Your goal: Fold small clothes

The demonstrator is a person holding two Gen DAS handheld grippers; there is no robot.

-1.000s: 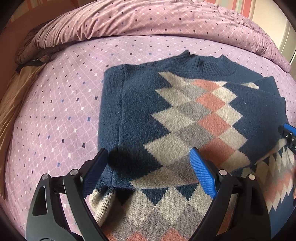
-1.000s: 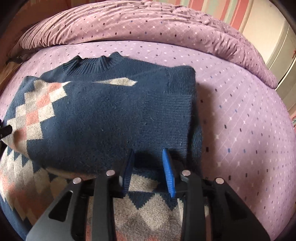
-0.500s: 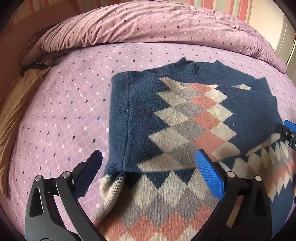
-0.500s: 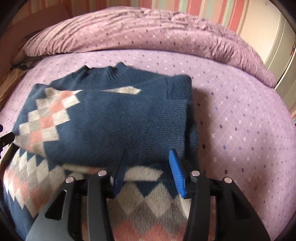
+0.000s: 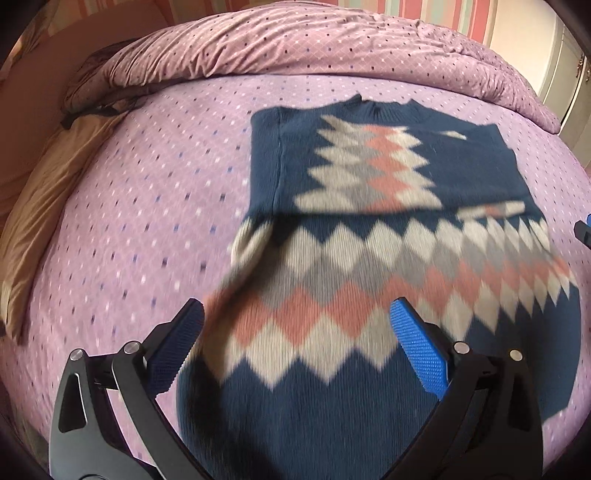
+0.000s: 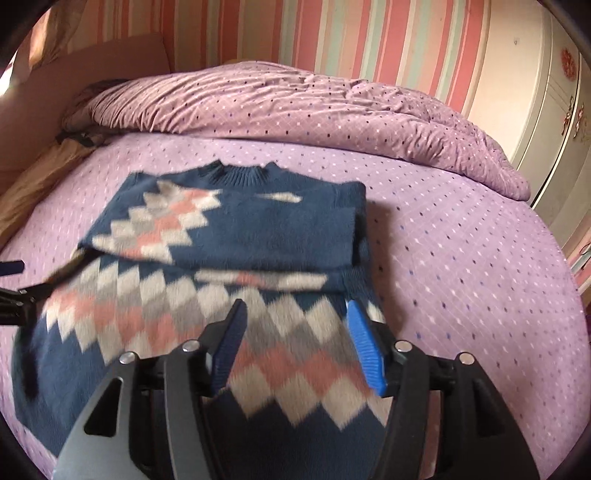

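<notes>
Left wrist view: sweater (image 5: 369, 229), navy with grey, white and pink diamonds, flat on the bed (image 5: 147, 192), sleeves folded across the chest; left tongs (image 5: 295, 350) open wide above the hem end, holding nothing; duvet (image 5: 295, 44) bunched beyond the collar. Right wrist view: right tongs (image 6: 295, 343) open, empty, over the sweater's near right part; striped wall (image 6: 332, 33) behind; picture blurred.

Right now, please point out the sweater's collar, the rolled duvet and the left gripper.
sweater's collar (image 6: 242, 173), right wrist view, ribbed neck.
rolled duvet (image 6: 295, 107), right wrist view, top middle.
left gripper (image 5: 295, 334), left wrist view, midway between fingertips.
</notes>
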